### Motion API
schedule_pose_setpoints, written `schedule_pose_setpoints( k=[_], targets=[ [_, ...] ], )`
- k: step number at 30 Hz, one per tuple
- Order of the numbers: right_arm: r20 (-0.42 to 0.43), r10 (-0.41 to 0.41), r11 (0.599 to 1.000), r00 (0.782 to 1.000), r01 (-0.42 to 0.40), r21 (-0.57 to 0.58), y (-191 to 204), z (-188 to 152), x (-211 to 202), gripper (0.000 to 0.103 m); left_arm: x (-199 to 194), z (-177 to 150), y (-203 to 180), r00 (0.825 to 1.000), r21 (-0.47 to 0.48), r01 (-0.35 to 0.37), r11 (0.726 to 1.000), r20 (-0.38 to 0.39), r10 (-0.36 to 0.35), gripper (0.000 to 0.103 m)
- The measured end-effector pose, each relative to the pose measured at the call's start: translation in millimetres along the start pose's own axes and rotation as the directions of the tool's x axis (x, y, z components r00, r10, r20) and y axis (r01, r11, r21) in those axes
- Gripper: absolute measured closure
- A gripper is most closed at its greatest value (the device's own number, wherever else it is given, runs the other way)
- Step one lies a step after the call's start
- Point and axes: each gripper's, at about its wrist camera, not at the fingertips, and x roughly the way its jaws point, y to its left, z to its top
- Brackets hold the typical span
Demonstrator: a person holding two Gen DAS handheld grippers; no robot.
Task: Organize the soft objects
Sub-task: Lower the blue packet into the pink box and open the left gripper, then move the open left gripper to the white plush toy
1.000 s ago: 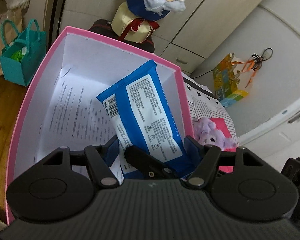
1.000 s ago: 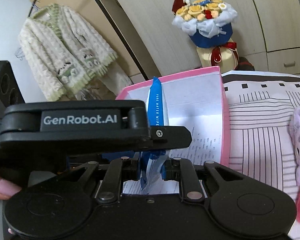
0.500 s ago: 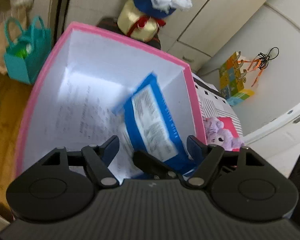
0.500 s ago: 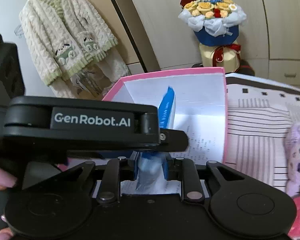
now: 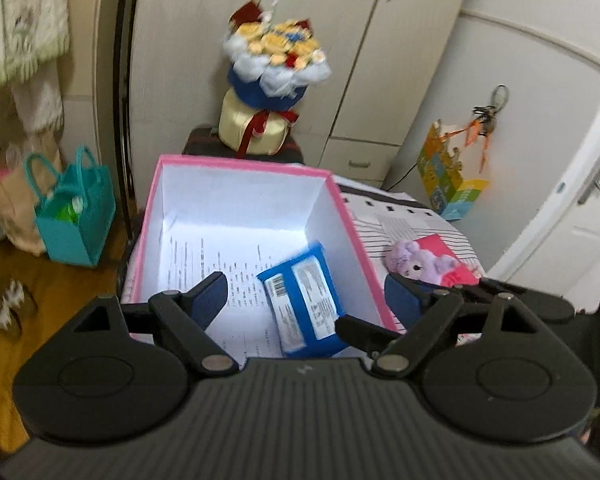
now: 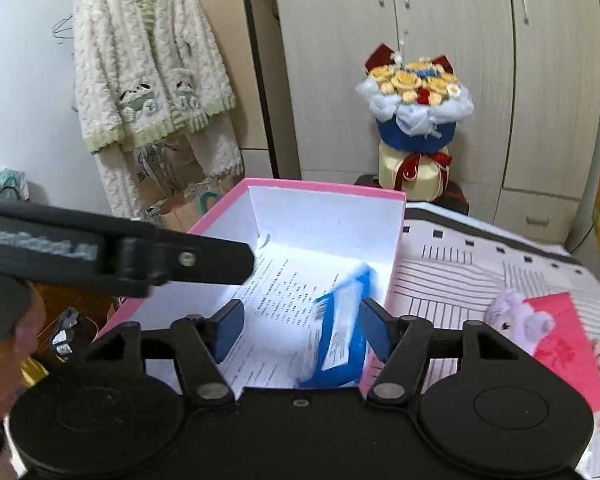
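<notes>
Both the left gripper [image 5: 306, 296] and right gripper [image 6: 301, 330] have just been opening, ribbed blue pads standing spread with nothing between. The glossy blue wipes pack [image 5: 306, 300] is lying on printed paper [image 5: 204, 256] inside the pink-rimmed box [image 5: 244, 162].

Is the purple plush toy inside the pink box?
No, the plush toy lies on the striped cover outside the box, beside its right wall.

Bouquet [image 5: 274, 56] by wardrobe [image 6: 420, 60], teal bag [image 5: 76, 216] on floor
</notes>
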Motion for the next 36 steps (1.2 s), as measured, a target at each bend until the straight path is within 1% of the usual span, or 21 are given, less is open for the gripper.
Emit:
schedule_pose_setpoints(
  k=[6,9,12,15,17,20,24,27,28,32,36],
  targets=[
    [0.038,-0.018,0.997,0.999,0.021,-0.072,12.7,-3.3,-37.4,0.034,-42.6,-9.1,-16.7,0.999,0.080,0.018,0.997,0.046,-0.022,0.017],
    [0.053,-0.018,0.995,0.998,0.023,-0.102,20.2,-6.9,-55.4,0.034,-60.4,-16.5,-26.2,0.998,0.121,0.007,0.993,0.067,-0.015,0.017],
    [0.063,-0.016,0.991,0.998,0.025,-0.135,27.6,-11.0,-73.7,0.034,-74.7,-23.7,-32.1,0.997,0.139,0.011,0.990,0.074,-0.022,0.016],
    [0.075,-0.005,0.987,0.997,0.017,-0.161,33.1,-18.6,-93.9,0.034,-87.8,-32.4,-37.1,0.996,0.144,0.031,0.989,0.077,-0.043,0.014],
    [0.083,0.008,0.984,0.997,0.007,-0.179,33.6,-26.4,-107.0,0.033,-94.7,-40.0,-42.8,0.995,0.165,0.043,0.985,0.084,-0.057,0.013],
    [0.083,0.032,0.983,0.996,-0.016,-0.185,25.5,-43.7,-127.9,0.033,-101.5,-53.6,-52.6,0.993,0.197,0.057,0.979,0.086,-0.075,0.012],
    [0.068,0.038,0.988,0.997,-0.028,-0.152,7.9,-71.2,-150.8,0.033,-98.8,-69.2,-67.3,0.992,0.228,0.101,0.969,0.053,-0.115,0.012],
    [0.049,0.076,0.994,0.996,-0.071,-0.086,-7.6,-95.4,-168.5,0.033,-91.9,-78.2,-79.2,0.989,0.258,0.141,0.956,0.014,-0.149,0.012],
    [0.048,0.076,0.995,0.996,-0.072,-0.074,-11.4,-103.6,-173.2,0.033,-87.6,-81.5,-84.1,0.988,0.268,0.152,0.951,-0.002,-0.157,0.012],
    [0.035,0.021,0.998,0.999,-0.019,-0.058,-23.2,-131.3,-181.6,0.032,-72.0,-97.6,-103.7,0.979,0.308,0.203,0.930,-0.046,-0.199,0.012],
    [0.009,-0.031,0.999,0.999,0.031,-0.023,-44.5,-152.7,-177.5,0.032,-48.0,-111.0,-123.1,0.965,0.322,0.263,0.909,-0.106,-0.241,0.012]
  ],
)
